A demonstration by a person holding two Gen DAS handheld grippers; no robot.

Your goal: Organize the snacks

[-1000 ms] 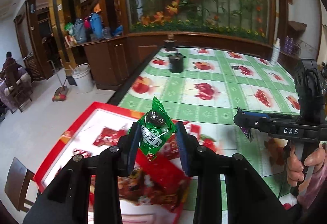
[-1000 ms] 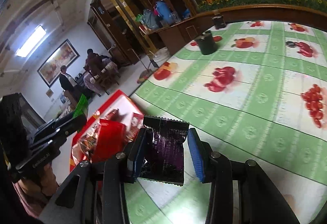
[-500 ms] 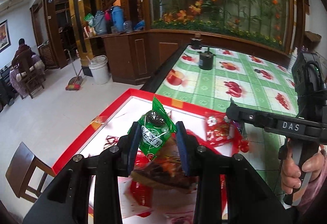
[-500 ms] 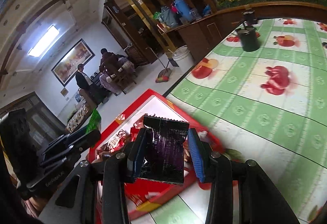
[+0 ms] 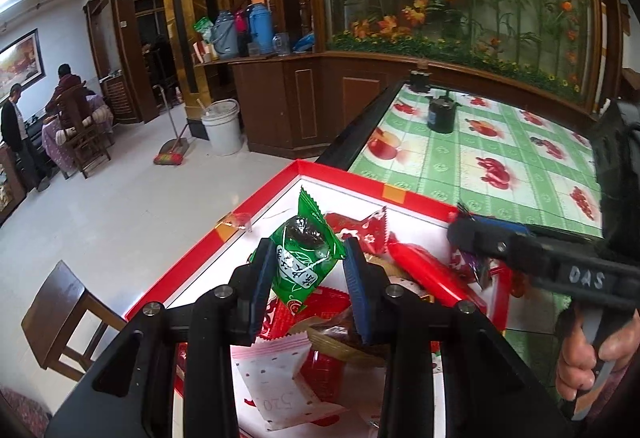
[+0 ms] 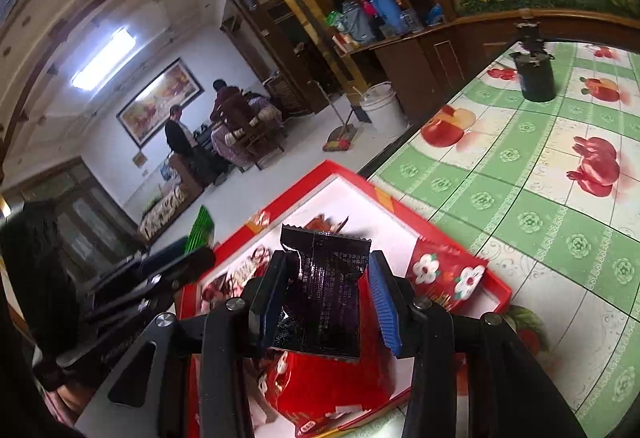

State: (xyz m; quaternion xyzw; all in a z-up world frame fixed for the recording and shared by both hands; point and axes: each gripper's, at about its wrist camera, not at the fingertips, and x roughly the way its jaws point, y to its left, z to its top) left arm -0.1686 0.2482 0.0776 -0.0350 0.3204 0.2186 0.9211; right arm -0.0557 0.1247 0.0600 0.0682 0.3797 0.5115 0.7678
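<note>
I am holding 2 snacks over the red tray now, 1 in each gripper. The left gripper is gripping the green candy packet; its fingers are pressing on the lower half of the packet, and the top is sticking out toward 12 o'clock. The right gripper is gripping the dark purple packet, which is creased on its 9 o'clock side, so I am judging the hold there as shallow.

The tray is lying at the corner of the bench, and its 9 o'clock rim seems to be hanging out past the edge, over the floor. Inside it there is already a loose heap of red wrappers and a white dotted packet.

What I am worrying about:
- The 2 grippers are close together, the right one at 3 o'clock of the left view. If I am lowering both at once, they can knock each other.
- If I am releasing from this height, a light packet can bounce on the heap and slide over the low rim to the floor.
- If I am pushing down on the overhanging side, the tray can tip.
</note>
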